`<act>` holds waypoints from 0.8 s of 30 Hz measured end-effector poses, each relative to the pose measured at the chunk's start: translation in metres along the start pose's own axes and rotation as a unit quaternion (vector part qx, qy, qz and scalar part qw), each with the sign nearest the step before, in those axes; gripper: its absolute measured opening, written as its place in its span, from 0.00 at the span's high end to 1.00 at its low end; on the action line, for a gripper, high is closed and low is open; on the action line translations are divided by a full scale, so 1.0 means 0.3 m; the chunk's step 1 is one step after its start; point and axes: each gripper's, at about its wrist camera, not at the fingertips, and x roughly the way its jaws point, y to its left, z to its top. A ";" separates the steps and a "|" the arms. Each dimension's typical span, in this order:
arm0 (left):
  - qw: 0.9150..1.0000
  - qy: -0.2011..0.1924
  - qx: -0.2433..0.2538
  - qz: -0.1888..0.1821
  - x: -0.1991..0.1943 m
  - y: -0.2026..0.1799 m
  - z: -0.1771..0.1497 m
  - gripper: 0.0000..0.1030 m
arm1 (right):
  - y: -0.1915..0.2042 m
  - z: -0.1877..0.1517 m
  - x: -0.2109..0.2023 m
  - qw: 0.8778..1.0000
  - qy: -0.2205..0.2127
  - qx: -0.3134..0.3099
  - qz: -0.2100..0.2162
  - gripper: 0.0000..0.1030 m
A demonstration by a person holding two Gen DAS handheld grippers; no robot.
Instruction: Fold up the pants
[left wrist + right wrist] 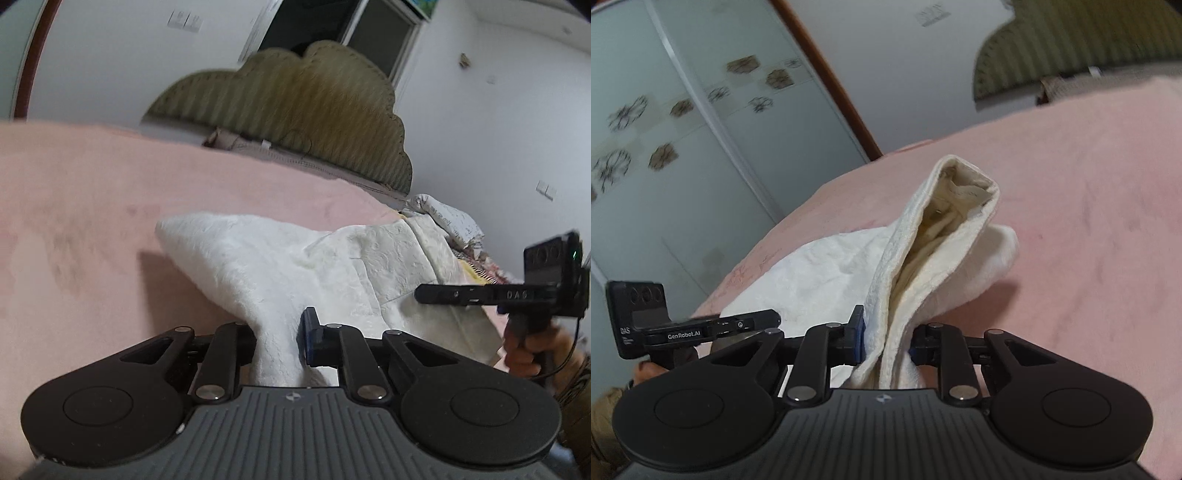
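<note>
Over the pink bed (92,192), I have both tools clamped on the white pants (266,266): left tool (279,343), right tool (886,343), lifting one edge to fold.

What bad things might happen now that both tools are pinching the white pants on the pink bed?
1. The left tool and the right tool each pinch only a narrow bunch of the white textured pants, so the cloth could slip out.
2. The rest sags onto the pink fuzzy blanket and may drag and crease.
3. The waist opening gapes, so the layers could fold unevenly.
</note>
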 end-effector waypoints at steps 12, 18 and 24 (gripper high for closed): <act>0.990 -0.035 0.059 0.119 0.013 0.157 0.225 0.79 | 0.174 0.254 0.280 0.991 -0.009 -0.130 -0.011 0.80; 0.985 0.015 -0.028 0.171 0.102 0.361 0.262 0.68 | 0.128 0.322 0.524 0.996 0.017 -0.084 -0.035 0.74; 0.975 0.033 -0.092 0.201 0.035 0.455 0.193 0.46 | 0.040 0.215 0.589 0.987 0.061 -0.014 -0.149 0.37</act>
